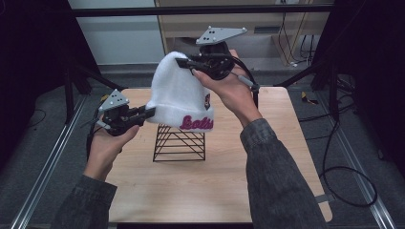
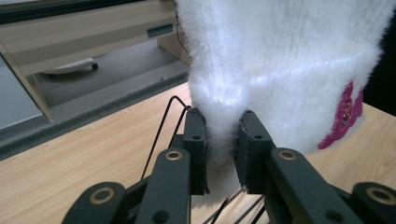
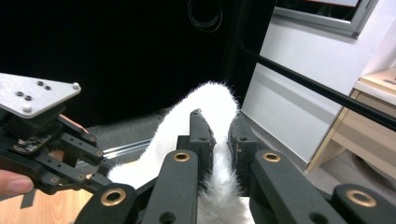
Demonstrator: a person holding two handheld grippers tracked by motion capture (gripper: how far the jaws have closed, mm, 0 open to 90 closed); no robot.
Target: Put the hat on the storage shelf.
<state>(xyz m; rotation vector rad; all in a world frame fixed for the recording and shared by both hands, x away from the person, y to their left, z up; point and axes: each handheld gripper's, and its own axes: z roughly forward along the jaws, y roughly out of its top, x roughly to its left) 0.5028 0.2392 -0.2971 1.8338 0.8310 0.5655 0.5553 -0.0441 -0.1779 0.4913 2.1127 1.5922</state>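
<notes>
Two forearms in grey sleeves reach over the wooden table (image 1: 267,191). Left gripper (image 1: 150,112), held low, is clamped on the brim of one white beanie (image 1: 179,93); right gripper (image 1: 183,62), raised w/ bent wrist, pinches its crown. Beanie hangs above one black wire stand (image 1: 180,143).

Wood table (image 1: 267,157) w/ black wire rack (image 1: 179,143); cables on floor (image 1: 344,167).
</notes>
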